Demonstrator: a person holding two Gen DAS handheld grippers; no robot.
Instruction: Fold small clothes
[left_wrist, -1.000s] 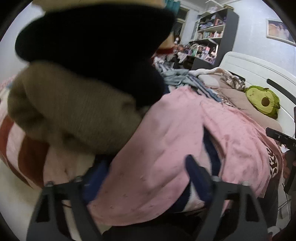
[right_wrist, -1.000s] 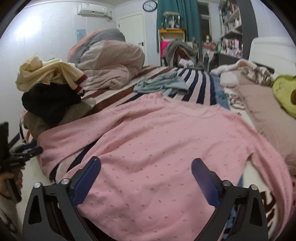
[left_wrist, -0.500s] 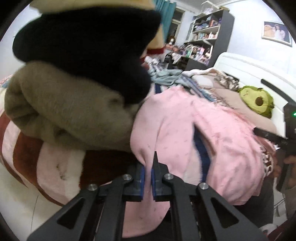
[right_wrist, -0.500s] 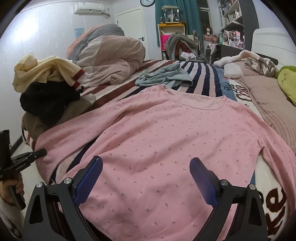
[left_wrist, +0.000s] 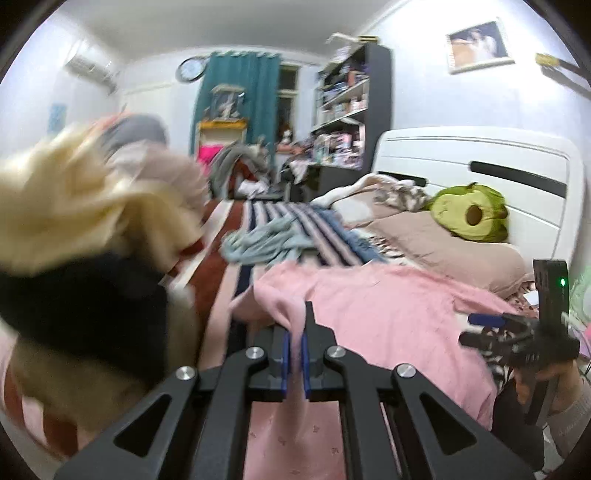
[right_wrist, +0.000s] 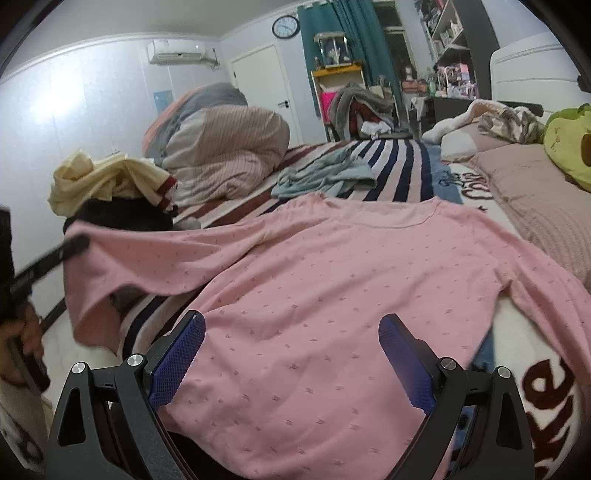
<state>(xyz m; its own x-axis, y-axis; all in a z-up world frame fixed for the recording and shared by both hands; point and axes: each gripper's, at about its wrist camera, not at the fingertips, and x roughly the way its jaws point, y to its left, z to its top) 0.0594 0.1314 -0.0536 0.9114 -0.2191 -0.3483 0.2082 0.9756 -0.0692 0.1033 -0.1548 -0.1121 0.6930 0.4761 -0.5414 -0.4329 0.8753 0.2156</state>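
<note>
Overhead, pink shirt (right_wrist: 332, 295) across striped bed (right_wrist: 399, 166)

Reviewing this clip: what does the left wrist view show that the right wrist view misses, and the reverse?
Only the left wrist view shows the left gripper shut on a pinch of the pink long-sleeved top, plus a framed picture on the wall. Only the right wrist view shows the open right gripper over the top's body and the white door. Both show the crumpled light blue garment, the green avocado plush and the clothes pile.
</note>
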